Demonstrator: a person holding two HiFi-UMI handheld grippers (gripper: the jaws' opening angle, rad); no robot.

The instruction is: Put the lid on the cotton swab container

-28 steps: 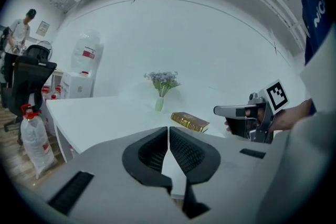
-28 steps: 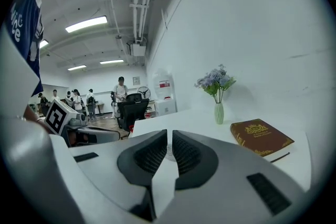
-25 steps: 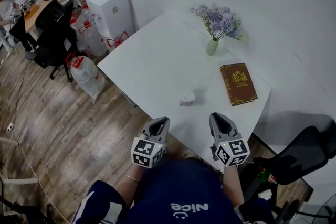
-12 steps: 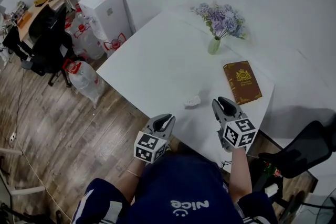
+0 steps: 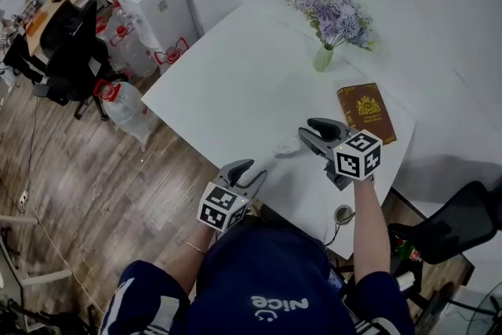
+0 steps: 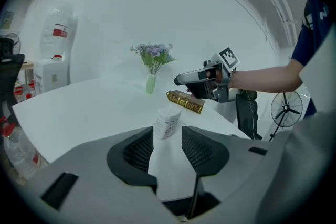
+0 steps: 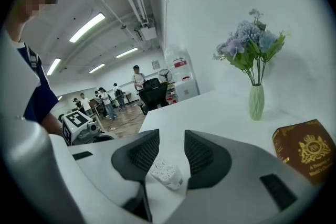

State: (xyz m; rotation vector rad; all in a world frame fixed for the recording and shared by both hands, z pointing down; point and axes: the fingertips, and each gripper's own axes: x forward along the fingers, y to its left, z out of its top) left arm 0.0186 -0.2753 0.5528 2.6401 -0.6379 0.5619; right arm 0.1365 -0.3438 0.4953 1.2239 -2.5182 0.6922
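Note:
A small clear cotton swab container [image 5: 287,145] stands near the front of the white table [image 5: 235,82], its white swab tips showing at the top [image 7: 167,173]. I see no lid in any view. My right gripper [image 5: 306,129] is just right of the container, pointing left at it, open, with the container showing low between its jaws [image 7: 171,139]. My left gripper [image 5: 252,169] hovers at the table's front edge, a short way short of the container [image 6: 168,122]. Its jaws [image 6: 167,136] have just been opening and nothing is between them.
A brown book [image 5: 366,112] lies right of the container, and a green vase of purple flowers [image 5: 323,57] stands behind it. Water bottles [image 5: 121,102] and a black chair [image 5: 67,51] stand on the wood floor at left. Another black chair [image 5: 455,231] is at right.
The right gripper has swung forward and left, up to the container. The left gripper has moved slightly forward and down, and its jaws have spread apart.

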